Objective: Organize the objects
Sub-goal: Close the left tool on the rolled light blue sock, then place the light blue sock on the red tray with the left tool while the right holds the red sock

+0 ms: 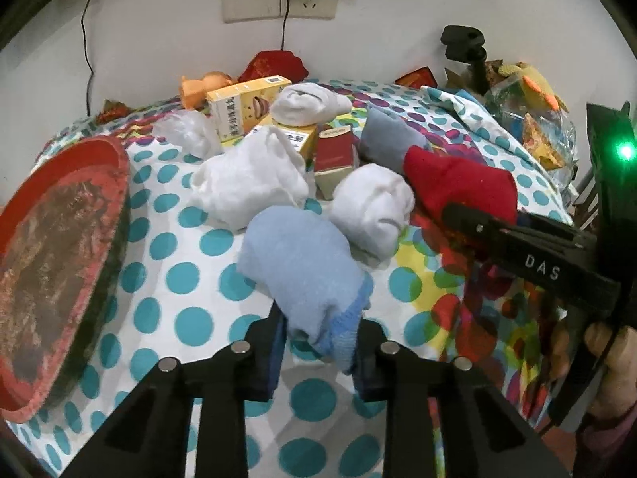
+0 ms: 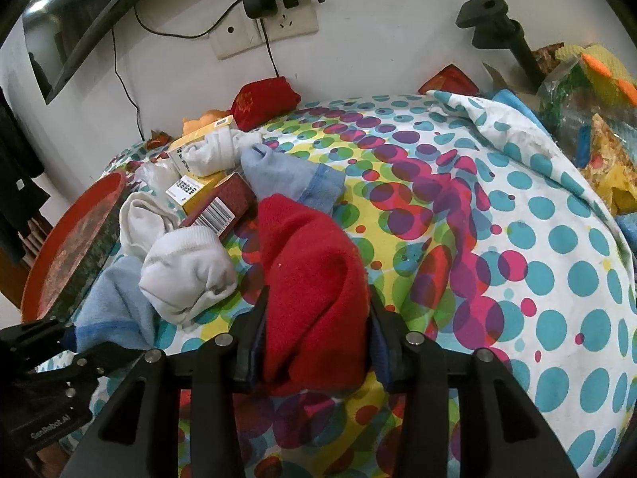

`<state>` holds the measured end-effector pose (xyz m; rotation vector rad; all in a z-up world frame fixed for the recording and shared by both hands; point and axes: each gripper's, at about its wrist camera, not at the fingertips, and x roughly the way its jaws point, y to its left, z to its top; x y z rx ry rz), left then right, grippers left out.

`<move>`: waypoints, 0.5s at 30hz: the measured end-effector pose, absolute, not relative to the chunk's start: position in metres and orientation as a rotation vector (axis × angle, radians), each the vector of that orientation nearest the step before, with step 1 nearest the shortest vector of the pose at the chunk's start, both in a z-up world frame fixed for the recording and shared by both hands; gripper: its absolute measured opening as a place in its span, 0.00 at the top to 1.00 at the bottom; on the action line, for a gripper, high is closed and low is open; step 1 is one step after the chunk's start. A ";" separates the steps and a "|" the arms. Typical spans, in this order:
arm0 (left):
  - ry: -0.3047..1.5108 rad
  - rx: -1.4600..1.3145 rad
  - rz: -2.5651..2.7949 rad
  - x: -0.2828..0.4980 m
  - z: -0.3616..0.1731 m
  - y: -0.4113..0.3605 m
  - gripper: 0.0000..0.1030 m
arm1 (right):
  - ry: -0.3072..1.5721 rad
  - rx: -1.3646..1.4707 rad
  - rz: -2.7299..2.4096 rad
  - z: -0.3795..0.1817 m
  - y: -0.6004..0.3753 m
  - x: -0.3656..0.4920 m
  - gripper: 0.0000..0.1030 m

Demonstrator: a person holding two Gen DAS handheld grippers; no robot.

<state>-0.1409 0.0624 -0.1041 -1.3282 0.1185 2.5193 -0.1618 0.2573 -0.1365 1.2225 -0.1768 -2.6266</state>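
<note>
On the dotted cloth [image 2: 557,271]: left gripper [image 1: 318,342] clamped on a blue sock [image 1: 302,263] beside a white sock [image 1: 370,207] and the red tray [image 1: 59,263]; right gripper [image 2: 314,338] clamped on a red sock [image 2: 310,271], with boxes [image 2: 223,207] and more socks heaped just behind.

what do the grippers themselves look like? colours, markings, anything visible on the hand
Both grippers are matte black with forked jaws, dark blue pads and round silver studs. The right gripper reads "DAS", with a green LED; the left gripper reads "GenRobot.AI". The right hand is bare.
</note>
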 end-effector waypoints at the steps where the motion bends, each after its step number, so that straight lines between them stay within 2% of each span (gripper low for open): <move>1: 0.129 -1.326 2.514 -0.139 -0.104 0.062 0.76 | -0.169 1.225 -2.628 -0.137 0.256 -0.162 0.60; 15: 0.279 -1.263 2.524 -0.109 -0.089 0.047 0.77 | -0.130 1.236 -2.638 -0.136 0.252 -0.162 0.59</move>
